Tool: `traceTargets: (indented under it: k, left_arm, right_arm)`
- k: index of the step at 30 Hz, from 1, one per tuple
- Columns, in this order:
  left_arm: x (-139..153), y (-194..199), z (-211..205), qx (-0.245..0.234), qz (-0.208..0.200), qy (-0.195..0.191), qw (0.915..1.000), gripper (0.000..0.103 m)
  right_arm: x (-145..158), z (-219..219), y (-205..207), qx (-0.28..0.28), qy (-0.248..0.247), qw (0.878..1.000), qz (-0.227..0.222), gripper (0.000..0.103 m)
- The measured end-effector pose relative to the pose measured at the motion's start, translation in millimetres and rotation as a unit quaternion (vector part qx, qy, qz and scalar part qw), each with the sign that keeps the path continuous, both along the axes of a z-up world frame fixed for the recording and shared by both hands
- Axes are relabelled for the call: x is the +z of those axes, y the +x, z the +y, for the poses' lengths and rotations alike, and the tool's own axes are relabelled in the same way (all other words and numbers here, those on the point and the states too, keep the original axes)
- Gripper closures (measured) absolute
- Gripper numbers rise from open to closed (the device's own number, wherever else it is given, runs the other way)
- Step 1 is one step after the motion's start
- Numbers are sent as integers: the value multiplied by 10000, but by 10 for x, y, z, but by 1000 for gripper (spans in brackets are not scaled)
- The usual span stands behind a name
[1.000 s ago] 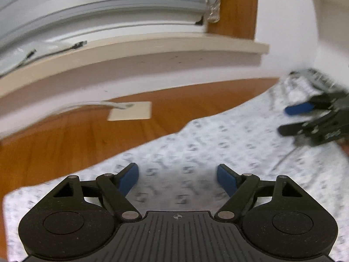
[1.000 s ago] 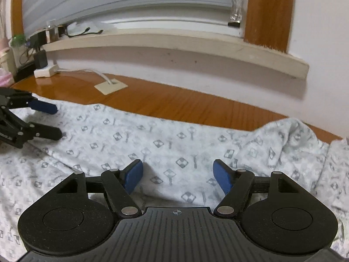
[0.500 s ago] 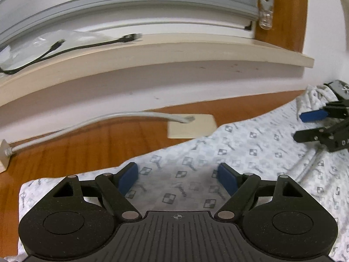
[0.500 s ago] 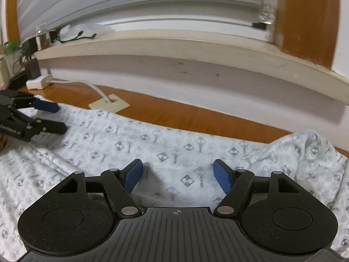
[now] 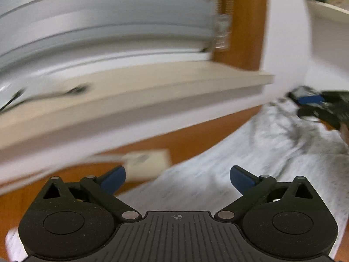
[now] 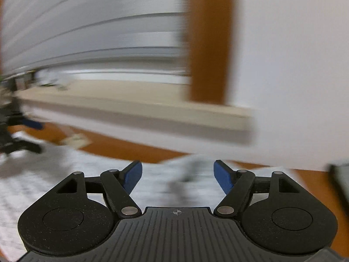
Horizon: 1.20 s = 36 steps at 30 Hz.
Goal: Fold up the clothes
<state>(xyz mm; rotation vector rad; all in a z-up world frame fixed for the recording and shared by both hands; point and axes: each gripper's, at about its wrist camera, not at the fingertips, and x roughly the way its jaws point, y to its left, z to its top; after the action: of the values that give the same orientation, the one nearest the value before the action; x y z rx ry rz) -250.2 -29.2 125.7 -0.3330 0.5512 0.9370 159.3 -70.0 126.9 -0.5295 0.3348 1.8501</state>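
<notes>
Patterned garment (image 5: 250, 163) lengthwise along the wooden table (image 5: 192, 139), both grippers' jaws wide apart, empty.

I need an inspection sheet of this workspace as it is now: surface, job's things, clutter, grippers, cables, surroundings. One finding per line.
Surface: wooden table, partly covered by cloth.
Job's things: white patterned garment, spread out, not folded; details blurred.
Clutter: beige square plate on the table beside the garment's edge.
Grippers: left hand-held gripper open, holding nothing; right hand-held gripper open, holding nothing.
Cables: dark blurred cable on the sill.
Surroundings: window sill, blinds, white wall.
</notes>
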Motion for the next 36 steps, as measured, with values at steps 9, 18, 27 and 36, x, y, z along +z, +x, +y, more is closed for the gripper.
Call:
traceTargets:
  k: [9, 18, 27, 36]
  left_arm:
    - [-365, 287, 322, -493, -133, -199, 9985, 1]
    - [-506, 163, 402, -492, -554, -511, 9959, 1]
    - [-532, 131, 427, -521, -650, -605, 9947, 1]
    - [-538, 121, 420, -543, -663, -552, 9948, 0]
  right_arm:
    - [-117, 546, 944, -1315, -462, 9902, 48, 32]
    - [-355, 943, 1071, -1464, -811, 9857, 202, 43]
    - [215, 229, 1136, -1665, 69, 9859, -136, 98]
    - [1089, -992, 1438, -2259, 1161, 9660, -478, 99]
